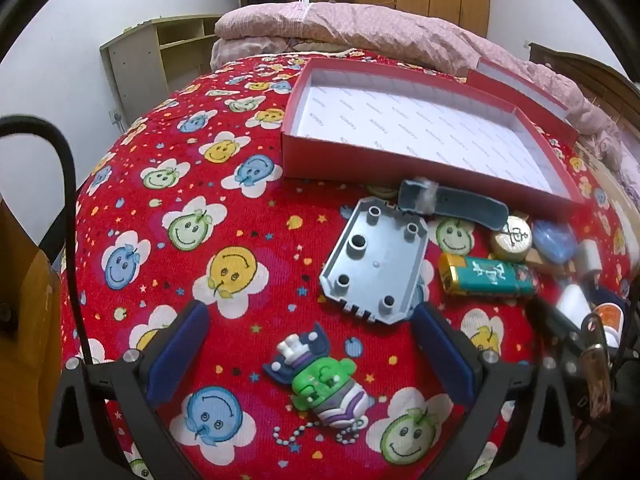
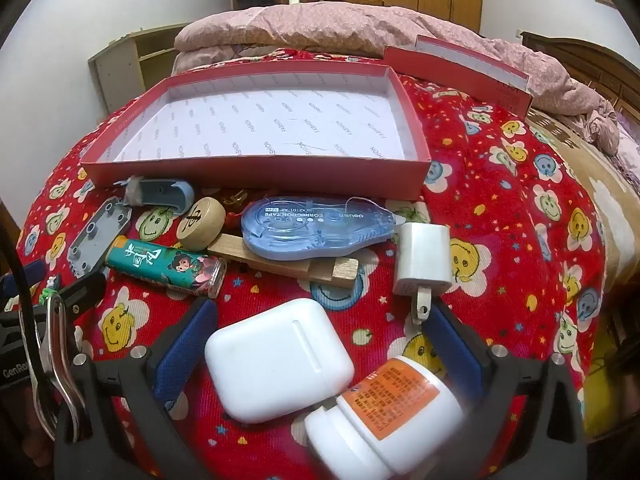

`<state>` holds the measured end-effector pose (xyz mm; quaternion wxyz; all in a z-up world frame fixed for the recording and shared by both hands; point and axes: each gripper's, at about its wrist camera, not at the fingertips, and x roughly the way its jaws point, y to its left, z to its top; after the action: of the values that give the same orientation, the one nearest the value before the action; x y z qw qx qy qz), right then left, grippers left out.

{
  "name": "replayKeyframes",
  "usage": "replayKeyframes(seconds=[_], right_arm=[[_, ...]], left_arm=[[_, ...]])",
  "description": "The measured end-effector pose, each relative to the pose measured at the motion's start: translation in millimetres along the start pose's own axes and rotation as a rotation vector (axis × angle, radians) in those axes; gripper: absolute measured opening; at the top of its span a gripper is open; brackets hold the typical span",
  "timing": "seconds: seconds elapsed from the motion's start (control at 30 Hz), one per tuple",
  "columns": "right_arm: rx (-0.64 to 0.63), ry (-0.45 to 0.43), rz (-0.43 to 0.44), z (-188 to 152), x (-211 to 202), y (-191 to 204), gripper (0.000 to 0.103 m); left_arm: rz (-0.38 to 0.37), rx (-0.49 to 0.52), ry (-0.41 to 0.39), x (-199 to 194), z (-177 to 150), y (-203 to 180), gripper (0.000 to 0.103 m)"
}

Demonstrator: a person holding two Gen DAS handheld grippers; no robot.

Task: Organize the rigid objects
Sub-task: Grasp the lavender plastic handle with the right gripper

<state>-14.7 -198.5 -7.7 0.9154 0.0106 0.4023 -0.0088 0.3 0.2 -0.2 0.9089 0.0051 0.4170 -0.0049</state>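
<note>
Both grippers hung over a red smiley-print cloth (image 1: 168,216), tilted down, jaws spread wide and pinching nothing. Between the fingers of the left gripper (image 1: 312,344) lay a green keychain figure (image 1: 324,384), touched by neither pad; a grey plate (image 1: 374,268) lay just beyond the fingertips. Between the fingers of the right gripper (image 2: 320,340) lay a white case (image 2: 276,360) and, beside it, a white bottle (image 2: 392,412) on its side with an orange label. Further off sat a charger plug (image 2: 424,260), a blue correction tape (image 2: 316,228) resting on a wooden block (image 2: 288,260), a lighter (image 2: 164,268) and a wooden disc (image 2: 202,222). The red box (image 2: 256,168) stood open behind them, with nothing in it
</note>
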Motion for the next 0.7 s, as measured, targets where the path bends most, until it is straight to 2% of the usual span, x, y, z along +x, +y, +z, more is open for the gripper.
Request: replayKeyframes(seconds=[0.53,0.7], right_arm=[[0.0,-0.004,0.001,-0.7,-0.6,-0.3,0.103],[-0.016,0.016,0.019,0.2,-1.7,-0.1,0.102]], left_arm=[[0.002,-0.008,-0.029,-6.9,-3.3,-2.1,0.103],[-0.018,0.018,0.015,-4.4,-0.3,-0.3,0.103]])
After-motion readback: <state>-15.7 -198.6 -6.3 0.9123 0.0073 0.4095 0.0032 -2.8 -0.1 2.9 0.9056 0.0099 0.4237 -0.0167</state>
